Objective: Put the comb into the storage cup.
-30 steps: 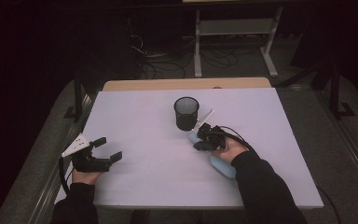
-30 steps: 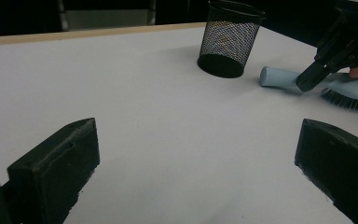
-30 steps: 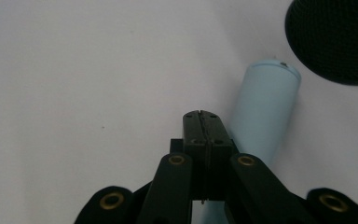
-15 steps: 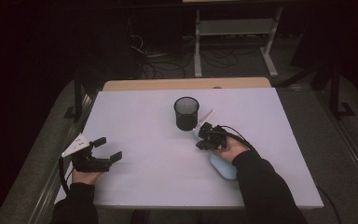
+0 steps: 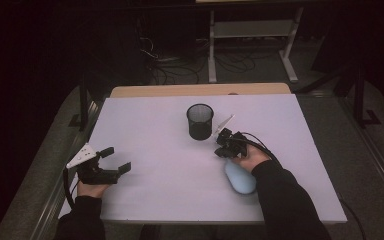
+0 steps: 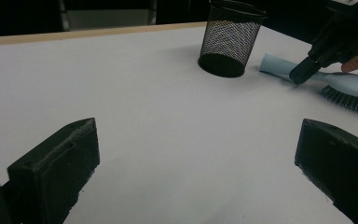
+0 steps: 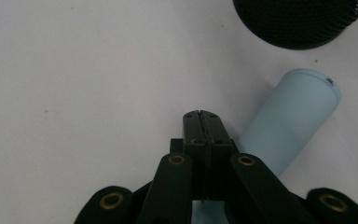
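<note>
The right gripper [image 5: 226, 141] sat low over the pale blue plastic brush [image 5: 240, 177], which lay flat on the white surface [image 5: 155, 125] with its handle end pointing toward the black wire-mesh pen cup [image 5: 200, 121]. In the right gripper view the jaws were pressed fully together with nothing between them, and the handle [image 7: 289, 119] lay just beside them, not in their grip. The left gripper view showed one black tip of that gripper touching the handle from above, with the dark bristles [image 6: 349, 99] facing the surface.

The left gripper [image 5: 111, 162] rested near the left edge, well apart from the brush, its jaws spread wide and empty.

The main risk, as I judged it, was that closed jaws pushing on a round, smooth handle would roll or skid it aside rather than pick it up; it could slide into the nearby cup, which stood upright and looked light enough to tip. Opening the jaws before descending would avoid that.

The surface was a bare white board on a wooden table. Beyond it the room was dark, with cables on the floor [image 5: 165, 67] and a pale metal frame [image 5: 250, 30] behind.
</note>
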